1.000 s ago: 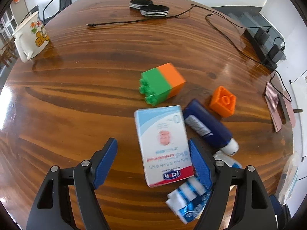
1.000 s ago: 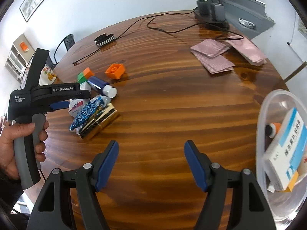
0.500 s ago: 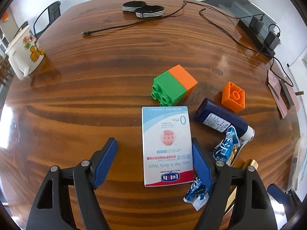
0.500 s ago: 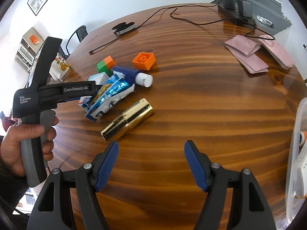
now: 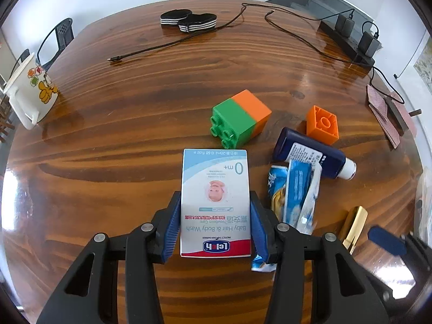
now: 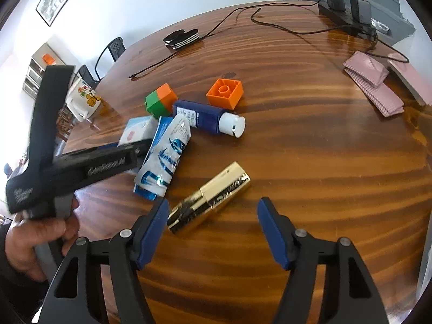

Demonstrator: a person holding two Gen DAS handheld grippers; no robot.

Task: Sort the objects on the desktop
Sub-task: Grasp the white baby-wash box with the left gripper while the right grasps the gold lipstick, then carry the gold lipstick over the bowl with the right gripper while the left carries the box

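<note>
Box [image 5: 215,202] of baby wash now sits between my left gripper [image 5: 214,228] pads, which were spread wide a second ago and are closing on its long sides; both blue pads look pressed to the cardboard, so I judge the pinch made or nearly so. It lies flat on the table [image 5: 135,124], its far end reaching out past my fingertips. The wrist has also rolled, so the box now runs straight along the fingers rather than skewed as before.

Just to the right of that gripper lies the blue-and-white sachet [image 5: 299,189], and its lower corner is right beside my right-hand pad. That is my worry: it could get dragged along when I lift. Further ahead are the green-orange block [image 5: 240,118], the navy bottle [image 5: 310,156] and the orange brick [image 5: 322,124], all clear of the grip.

My right gripper [image 6: 213,232] has slid in towards the clutter; a second ago it had only bare wood ahead. It is spread, narrowing slightly, with the near end of the gold tube [image 6: 210,197] lying between its fingertips but untouched by either pad.

For the sorting, I read this as one item secured and ready to lift, with the tube likely next for the other hand.
</note>
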